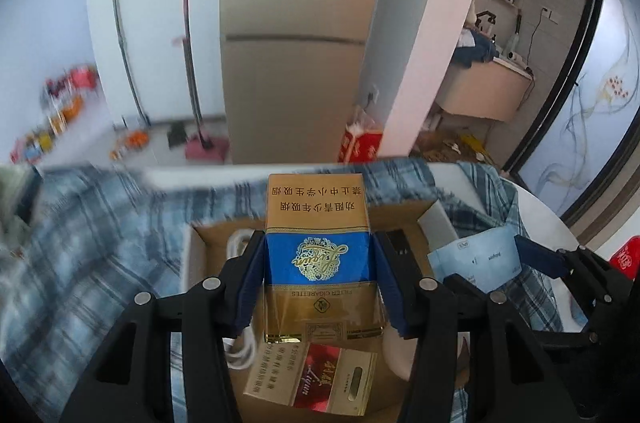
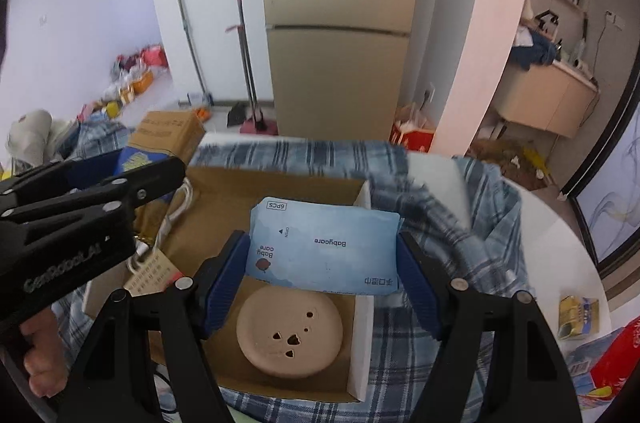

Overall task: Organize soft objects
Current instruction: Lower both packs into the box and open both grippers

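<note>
My left gripper [image 1: 318,263] is shut on a gold and blue cigarette pack [image 1: 318,219], its blue pads pressing both sides. It hangs over an open cardboard box [image 1: 216,235] holding a red and gold pack [image 1: 316,379] and a white cable [image 1: 240,347]. My right gripper [image 2: 322,251] is shut on a soft light-blue wipes pack [image 2: 324,243], above the same box [image 2: 224,191] and a round beige disc [image 2: 290,329]. In the right wrist view the left gripper [image 2: 120,175] stands at the left, a hand [image 2: 40,363] on its grip.
The box rests on a blue plaid cloth [image 2: 460,235] spread over a white round table [image 2: 560,247]. A small gold and blue pack [image 2: 578,315] and a red bag [image 2: 616,363] lie at the table's right. A brown carton [image 2: 168,133] stands behind the left gripper.
</note>
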The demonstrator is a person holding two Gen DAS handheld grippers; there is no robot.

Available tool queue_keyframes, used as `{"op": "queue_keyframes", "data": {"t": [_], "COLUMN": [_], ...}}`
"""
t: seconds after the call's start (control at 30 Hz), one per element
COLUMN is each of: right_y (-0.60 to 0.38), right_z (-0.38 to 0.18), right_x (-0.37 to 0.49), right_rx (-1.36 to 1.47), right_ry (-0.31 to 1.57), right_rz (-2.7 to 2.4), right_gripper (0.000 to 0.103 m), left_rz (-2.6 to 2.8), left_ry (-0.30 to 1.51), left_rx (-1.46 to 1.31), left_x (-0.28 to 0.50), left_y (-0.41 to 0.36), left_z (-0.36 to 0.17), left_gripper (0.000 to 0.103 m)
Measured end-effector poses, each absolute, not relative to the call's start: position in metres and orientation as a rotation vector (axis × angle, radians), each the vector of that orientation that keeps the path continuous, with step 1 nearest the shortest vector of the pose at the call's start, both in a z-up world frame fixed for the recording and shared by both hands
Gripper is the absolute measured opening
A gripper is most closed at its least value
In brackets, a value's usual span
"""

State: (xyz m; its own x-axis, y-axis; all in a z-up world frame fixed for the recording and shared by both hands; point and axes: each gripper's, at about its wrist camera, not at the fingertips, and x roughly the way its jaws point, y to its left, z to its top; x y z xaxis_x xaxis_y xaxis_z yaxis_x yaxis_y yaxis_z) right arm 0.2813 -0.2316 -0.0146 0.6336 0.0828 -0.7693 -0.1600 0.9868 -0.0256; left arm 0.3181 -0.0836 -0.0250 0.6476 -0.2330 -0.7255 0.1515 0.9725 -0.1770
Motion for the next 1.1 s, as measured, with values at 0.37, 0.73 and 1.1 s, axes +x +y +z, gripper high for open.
{"op": "queue_keyframes", "data": {"t": [0.37,0.73,1.1], "right_y": [-0.219,-0.219,-0.217], "right_z": [-0.04,-0.05,-0.058], "right_x": [0.288,0.292,0.294], "right_rx": [-0.126,-0.092,-0.101], "right_ry": [0.961,1.003,1.016], "right_rz": [0.185,0.211,0.207], "right_gripper": [0.072,0.072,0.08], "left_rz": [-0.223,-0.213,-0.186], "left_ry": [0.866,0.866,0.825], "left_rx": [-0.086,-0.079,-0.071], "left_x": [0.33,0.328,0.322], "left_y": [-0.089,-0.091,-0.084], "left_z": [-0.055,-0.058,-0.043], "left_gripper": [0.055,0.081,0.082]}}
